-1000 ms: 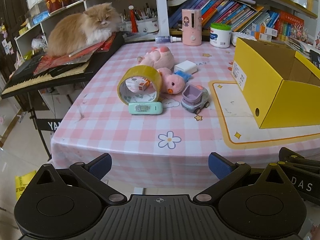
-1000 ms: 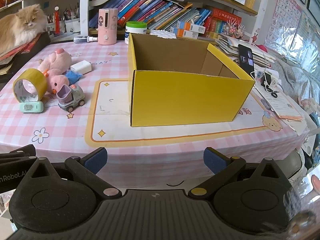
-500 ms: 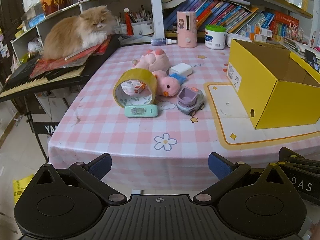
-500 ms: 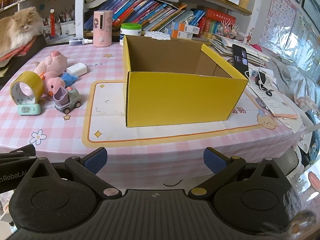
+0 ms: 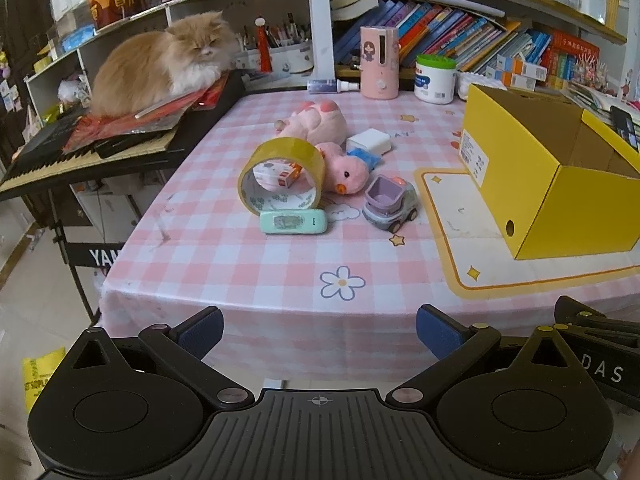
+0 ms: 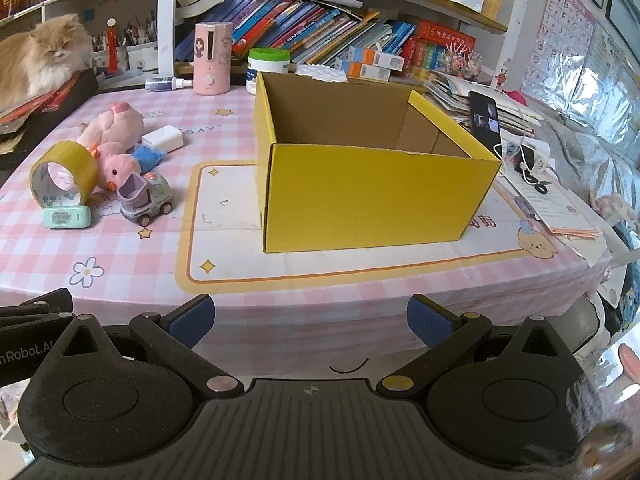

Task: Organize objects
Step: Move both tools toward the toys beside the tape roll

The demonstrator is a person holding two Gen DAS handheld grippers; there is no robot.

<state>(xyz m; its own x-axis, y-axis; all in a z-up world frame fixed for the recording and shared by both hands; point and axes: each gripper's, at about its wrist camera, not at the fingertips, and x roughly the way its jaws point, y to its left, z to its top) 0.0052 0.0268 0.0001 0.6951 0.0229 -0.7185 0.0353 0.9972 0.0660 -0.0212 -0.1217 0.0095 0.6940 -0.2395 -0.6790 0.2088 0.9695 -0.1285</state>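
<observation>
A cluster lies on the pink checked table (image 5: pixel 248 264): a yellow tape roll (image 5: pixel 280 176) standing on edge, a mint green case (image 5: pixel 293 221) in front of it, a pink duck plush (image 5: pixel 346 173), a pink pig plush (image 5: pixel 316 120), a white block (image 5: pixel 368 140) and a purple toy truck (image 5: pixel 390 202). An open, empty yellow box (image 6: pixel 372 172) stands on a mat to their right. My left gripper (image 5: pixel 319 330) is open and empty before the table's front edge. My right gripper (image 6: pixel 310 320) is open and empty in front of the box.
An orange cat (image 5: pixel 164 68) lies on papers on a keyboard (image 5: pixel 80 148) left of the table. A pink dispenser (image 5: pixel 379 62) and a white jar (image 5: pixel 435 79) stand at the back before bookshelves. A phone (image 6: pixel 485 118) and papers lie right of the box.
Both grippers have drawn back from the table and risen a little; the objects look smaller and farther. Nothing on the table has moved.
</observation>
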